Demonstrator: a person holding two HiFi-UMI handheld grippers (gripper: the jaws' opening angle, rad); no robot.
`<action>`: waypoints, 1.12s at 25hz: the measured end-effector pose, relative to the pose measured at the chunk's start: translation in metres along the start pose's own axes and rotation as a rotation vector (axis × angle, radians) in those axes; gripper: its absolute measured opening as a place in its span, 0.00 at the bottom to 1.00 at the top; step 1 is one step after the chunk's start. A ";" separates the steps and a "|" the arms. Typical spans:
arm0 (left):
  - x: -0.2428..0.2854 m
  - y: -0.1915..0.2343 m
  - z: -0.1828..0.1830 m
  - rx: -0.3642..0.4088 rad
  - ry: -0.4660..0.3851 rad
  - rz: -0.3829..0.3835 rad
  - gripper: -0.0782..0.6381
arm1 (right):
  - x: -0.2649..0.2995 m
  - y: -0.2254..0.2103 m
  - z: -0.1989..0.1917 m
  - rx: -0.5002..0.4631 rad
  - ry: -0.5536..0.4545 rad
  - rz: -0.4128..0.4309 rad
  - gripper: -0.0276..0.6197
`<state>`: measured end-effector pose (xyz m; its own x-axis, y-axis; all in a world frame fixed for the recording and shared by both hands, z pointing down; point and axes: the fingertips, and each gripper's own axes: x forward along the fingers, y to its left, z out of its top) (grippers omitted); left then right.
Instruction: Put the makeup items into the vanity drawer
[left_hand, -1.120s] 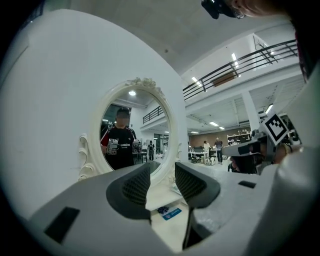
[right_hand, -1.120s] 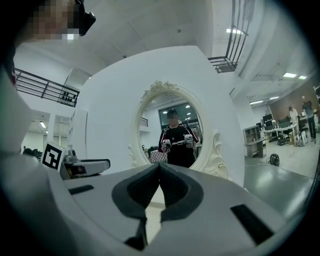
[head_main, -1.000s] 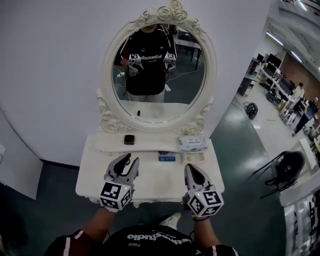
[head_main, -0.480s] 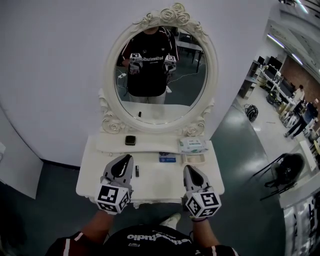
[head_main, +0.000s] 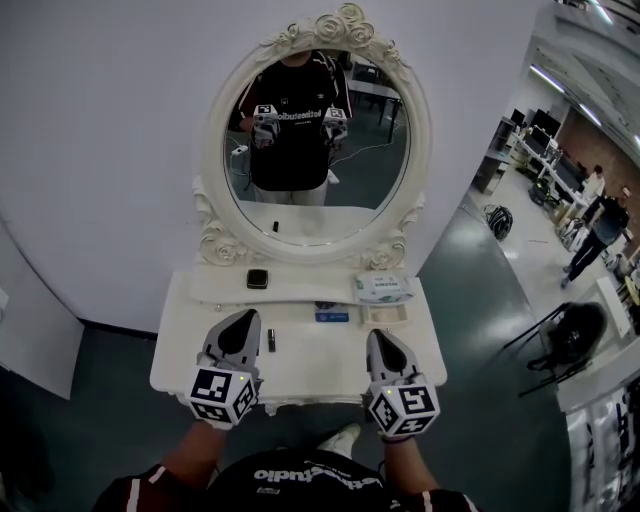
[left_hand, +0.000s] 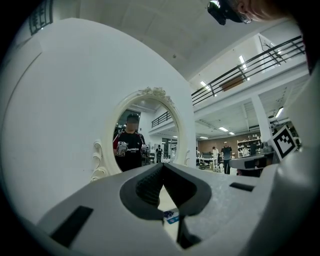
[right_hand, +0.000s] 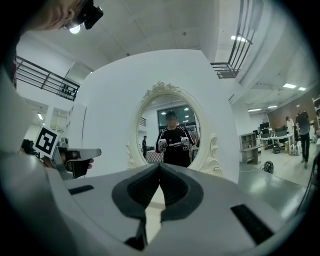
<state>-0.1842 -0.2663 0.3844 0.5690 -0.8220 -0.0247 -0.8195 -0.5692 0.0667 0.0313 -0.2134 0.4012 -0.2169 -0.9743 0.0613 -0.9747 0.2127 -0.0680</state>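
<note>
"Makeup items (head_main: 271, 341): where are they lying?"

"On top of the vanity, in the open. A small dark tube (head_main: 271, 341) lies on the table top (head_main: 310, 368), just to the right of the left tongs (head_main: 246, 318). A dark square case (head_main: 258, 279) sits on the raised shelf (head_main: 300, 291) under the mirror (head_main: 315, 150). Further right are a blue packet (head_main: 332, 316), a pack of wipes (head_main: 382, 288) and a pale little tray (head_main: 385, 314)."

"And the drawer?"

"I can't see it. It would be under the front edge of the top, and from above the tongs and the person's arms cover that spot. No pulled-out drawer shows. Whether anything is already inside, I can't tell."

"What are the tongs doing?"

"The left tongs' jaws have just been closing and now meet tip to tip with nothing between them. The tube is beside them, not in them. The right tongs (head_main: 381, 336) are closed and empty too."

"Why hold them like that?"

"Both point level at the mirror, one on each side of the middle, over the front part of the top. My guess is that this keeps the items in plain sight ahead and within reach of either hand. Since the left pair has closed on nothing next to the tube, I'd read it as a resting pose, not a grab."
</note>
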 end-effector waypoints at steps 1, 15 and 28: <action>0.000 0.000 0.000 -0.002 0.001 0.000 0.12 | -0.001 0.000 0.000 0.000 -0.003 -0.004 0.05; 0.001 -0.004 -0.006 -0.025 0.010 -0.035 0.12 | -0.003 -0.002 0.000 -0.019 -0.011 -0.025 0.05; 0.000 -0.007 -0.004 0.001 0.006 -0.041 0.12 | -0.004 -0.001 0.002 -0.023 -0.006 -0.028 0.05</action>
<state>-0.1786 -0.2626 0.3880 0.6025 -0.7978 -0.0212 -0.7955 -0.6025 0.0650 0.0337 -0.2098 0.3991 -0.1891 -0.9803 0.0571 -0.9814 0.1869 -0.0430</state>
